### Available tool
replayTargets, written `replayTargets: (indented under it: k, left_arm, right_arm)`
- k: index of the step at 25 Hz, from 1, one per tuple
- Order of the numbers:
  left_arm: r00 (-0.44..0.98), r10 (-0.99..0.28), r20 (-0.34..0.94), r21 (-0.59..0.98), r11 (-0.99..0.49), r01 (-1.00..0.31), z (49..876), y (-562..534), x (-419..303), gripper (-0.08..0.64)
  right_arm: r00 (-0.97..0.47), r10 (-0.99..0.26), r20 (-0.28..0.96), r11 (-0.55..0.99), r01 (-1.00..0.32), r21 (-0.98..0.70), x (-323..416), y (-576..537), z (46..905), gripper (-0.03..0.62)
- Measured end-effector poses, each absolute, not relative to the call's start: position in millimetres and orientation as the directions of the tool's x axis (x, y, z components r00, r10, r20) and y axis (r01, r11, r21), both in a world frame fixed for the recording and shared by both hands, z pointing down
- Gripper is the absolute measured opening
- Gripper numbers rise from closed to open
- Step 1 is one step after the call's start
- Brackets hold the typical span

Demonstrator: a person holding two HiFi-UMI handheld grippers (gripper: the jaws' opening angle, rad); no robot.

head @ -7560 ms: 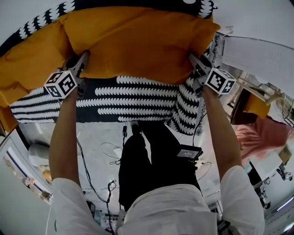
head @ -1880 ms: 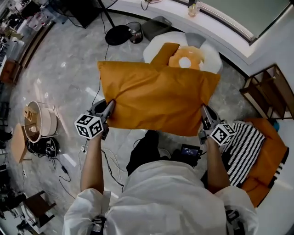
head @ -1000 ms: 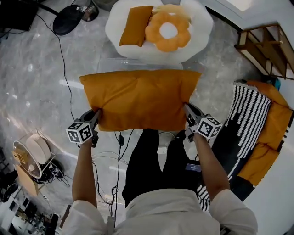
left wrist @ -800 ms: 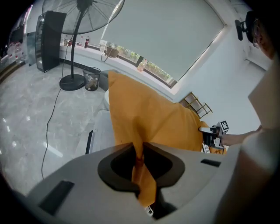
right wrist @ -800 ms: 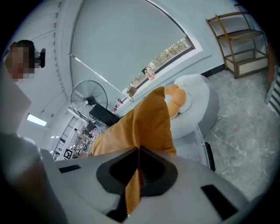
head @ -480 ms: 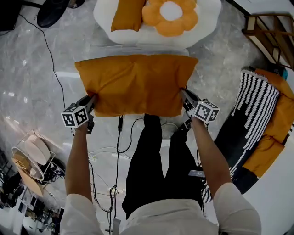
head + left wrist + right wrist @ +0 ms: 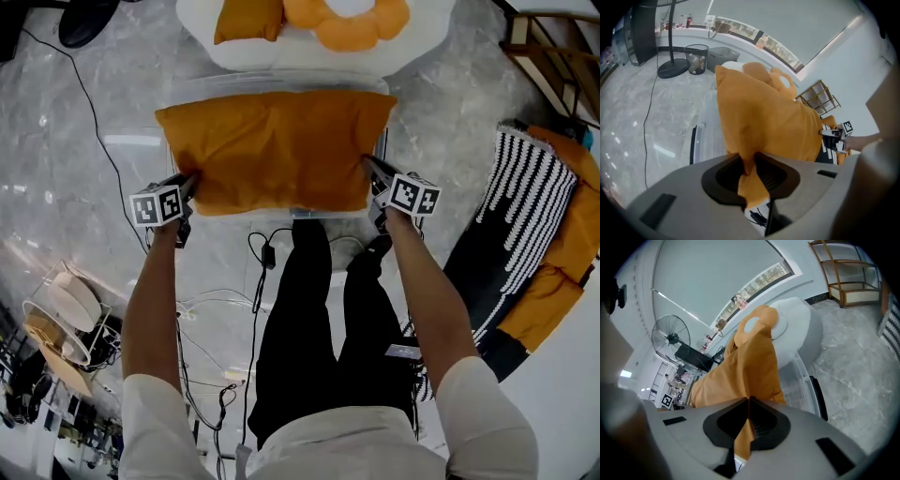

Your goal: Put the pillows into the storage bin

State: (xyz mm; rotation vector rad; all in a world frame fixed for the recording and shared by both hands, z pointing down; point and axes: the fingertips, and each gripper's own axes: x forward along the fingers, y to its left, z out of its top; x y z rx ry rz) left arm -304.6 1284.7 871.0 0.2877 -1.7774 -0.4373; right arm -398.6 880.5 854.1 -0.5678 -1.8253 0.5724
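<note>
two pinches hold the orange pillow (image 7: 277, 150) over the bin (image 7: 187, 89): right gripper (image 7: 367, 161) tight, left gripper (image 7: 190, 178) just loosening.

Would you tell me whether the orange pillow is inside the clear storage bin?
Not yet, it seems: the orange pillow is spread over the open clear storage bin, and the left gripper view shows it above the rim.

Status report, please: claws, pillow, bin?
Right claw shut on orange pillow. Left claw just opening, corner between its jaws. Pillow over clear bin. Nothing blocking.
</note>
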Motion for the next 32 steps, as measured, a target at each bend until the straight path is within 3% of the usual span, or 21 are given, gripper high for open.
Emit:
replayTargets:
  k: [3,6,12,14,17,24,32]
  left_arm:
    - [-0.227,-0.296,0.928,0.319,0.945,0.069,887.0,1306.3,-297.1,0.191]
    - [-0.266,-0.203,0.942,0.239,0.965,0.110,886.2,1320.0,-295.3,0.199]
    - [-0.432,-0.315,0.845,0.362,0.932,0.030,858.4,1265.6,-285.8,0.176]
    - [-0.512,-0.352,0.784,0.402,0.916,-0.014,834.6,1239.8,-292.3,0.172]
    - [-0.622,-0.395,0.677,0.424,0.899,-0.109,786.6,1200.5,-312.9,0.170]
    - [-0.698,-0.532,0.480,0.345,0.846,-0.407,652.1,1084.4,-347.5,0.170]
    - [-0.769,-0.597,0.230,0.208,0.802,-0.560,467.0,950.6,-372.5,0.170]
  right_arm:
    - [-0.256,0.582,0.772,0.812,0.125,-0.570,-393.4,879.6,871.8,0.037]
    - [-0.273,0.546,0.792,0.838,0.168,-0.520,-396.8,876.4,873.2,0.037]
    - [-0.377,0.615,0.693,0.789,0.312,-0.530,-398.6,885.1,831.5,0.048]
    - [-0.403,0.643,0.651,0.765,0.362,-0.532,-397.6,887.6,811.7,0.119]
    - [-0.446,0.685,0.576,0.729,0.446,-0.520,-401.5,889.4,774.5,0.135]
    - [-0.618,0.728,0.295,0.680,0.597,-0.426,-407.3,854.6,614.0,0.155]
    - [-0.737,0.676,0.024,0.723,0.656,-0.218,-379.0,727.3,406.0,0.155]
